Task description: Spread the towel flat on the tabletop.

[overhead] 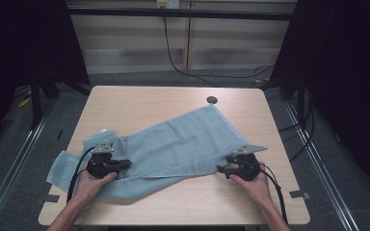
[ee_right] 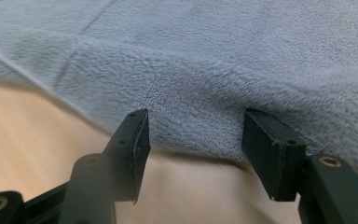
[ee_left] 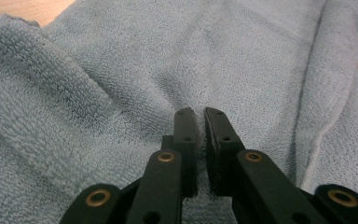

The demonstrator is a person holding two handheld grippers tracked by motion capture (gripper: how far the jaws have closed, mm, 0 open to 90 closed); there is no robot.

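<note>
Terrycloth of a light blue towel (overhead: 173, 144) lies spread and rumpled across the wooden counter (overhead: 125, 103), the left gripper (ee_left: 196, 140) with its fingers pinched on a fold near its left end, the right gripper (ee_right: 196, 140) with fingers wide at its near edge.

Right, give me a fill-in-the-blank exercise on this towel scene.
1. The towel is light ____ in colour.
2. The left gripper has its jaws pinched ____ on towel fabric.
3. The right gripper has its jaws ____, at the towel's edge.
4. The towel lies on a wooden ____.

Missing words: blue; shut; open; table
</note>
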